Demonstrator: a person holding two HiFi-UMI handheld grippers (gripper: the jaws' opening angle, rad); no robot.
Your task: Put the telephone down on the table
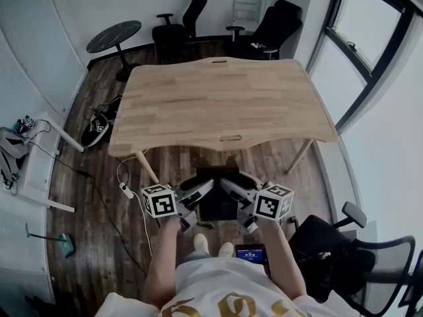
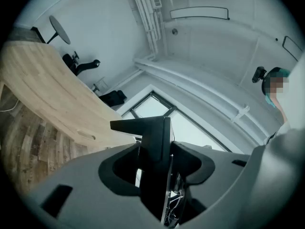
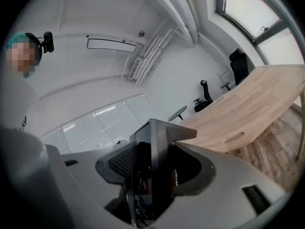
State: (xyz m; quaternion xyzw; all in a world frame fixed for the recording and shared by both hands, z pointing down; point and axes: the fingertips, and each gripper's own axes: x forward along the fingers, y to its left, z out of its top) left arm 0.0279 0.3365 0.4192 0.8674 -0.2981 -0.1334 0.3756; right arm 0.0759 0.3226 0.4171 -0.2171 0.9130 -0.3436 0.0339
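One wooden counter (image 1: pixel 218 98) ahead. One black telephone (image 1: pixel 218 202) held in the air short of the counter's near edge, above the wood floor (image 1: pixel 99 236), between two grippers. Left gripper (image 1: pixel 201 190) clamped on its left side, right gripper (image 1: pixel 232 187) clamped on its right side, jaws spread wide around the body.

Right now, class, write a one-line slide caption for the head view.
Left gripper and right gripper each clamp one black telephone, short of the wooden table.
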